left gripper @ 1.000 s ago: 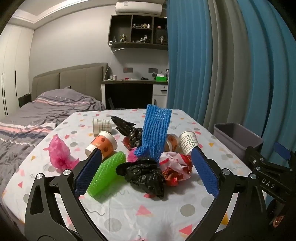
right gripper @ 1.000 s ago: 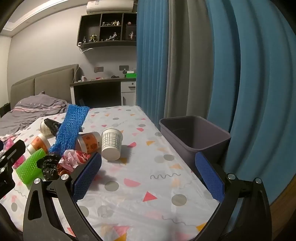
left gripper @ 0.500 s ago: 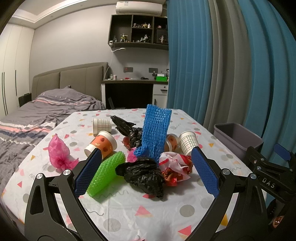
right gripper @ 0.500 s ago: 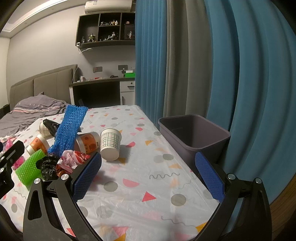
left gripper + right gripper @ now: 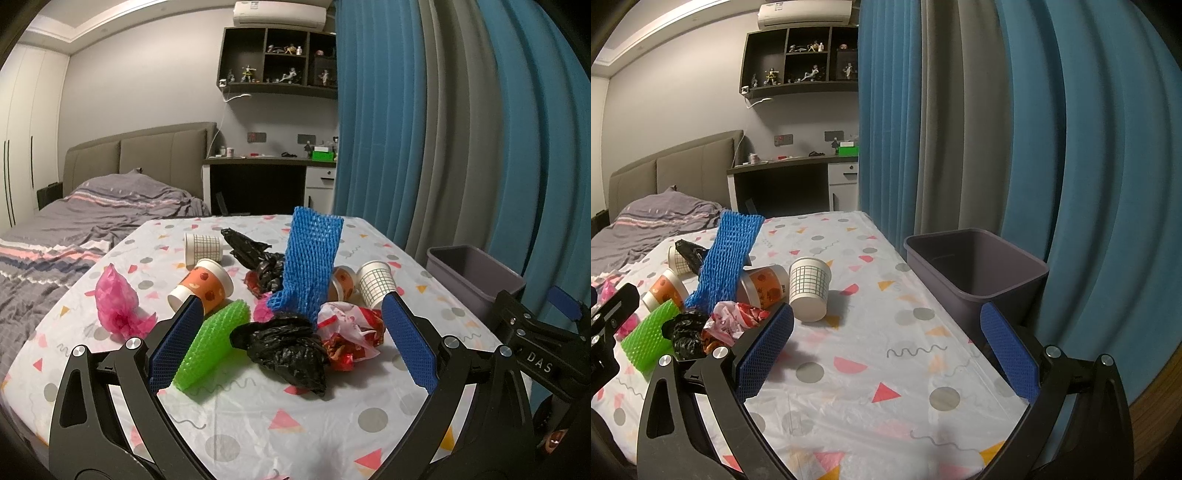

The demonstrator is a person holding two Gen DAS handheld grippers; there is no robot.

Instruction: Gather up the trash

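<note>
Trash lies heaped mid-worktop (image 5: pixel 229 417), and the left claw (image 5: pixel 291 339) hangs just short of it, spread wide and empty, with the black bag (image 5: pixel 286 345) between its pads. The right claw (image 5: pixel 886 350), likewise spread and empty, hovers over bare cloth near the grey bin (image 5: pixel 975 273) at the right edge. I'd drop the left one squarely over the crumpled bag, clear of the green mesh sleeve (image 5: pixel 212 347) on its left and the red wrapper (image 5: pixel 349 332) on its right, and close gently, since the plastic will slip.

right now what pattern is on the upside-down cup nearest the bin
A green grid on white; the cup shows best in the right wrist view.
</note>
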